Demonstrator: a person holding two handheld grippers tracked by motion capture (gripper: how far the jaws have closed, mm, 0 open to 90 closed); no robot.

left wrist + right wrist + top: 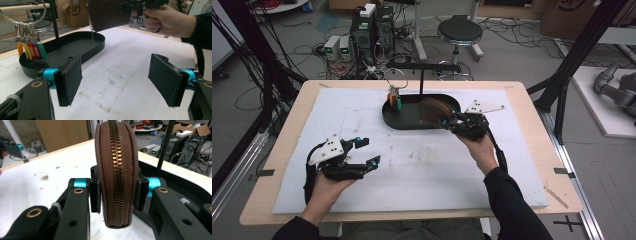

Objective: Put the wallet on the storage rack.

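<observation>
**Brown pouch gripped above the tray**

We log the white mat, then the black oval tray at 12 o'clock on it. Our right gripper clenches the brown zippered pouch edge-up over the tray's 3 o'clock end. Our left gripper, jaws spread, empty, sits at 8 o'clock. Coloured key tags hang at the tray's 9 o'clock end.

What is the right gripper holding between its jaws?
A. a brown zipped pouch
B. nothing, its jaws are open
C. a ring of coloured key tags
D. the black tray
A: in the right gripper view the right gripper has both jaws pressed on the sides of a brown pouch, zip facing the camera.
</observation>
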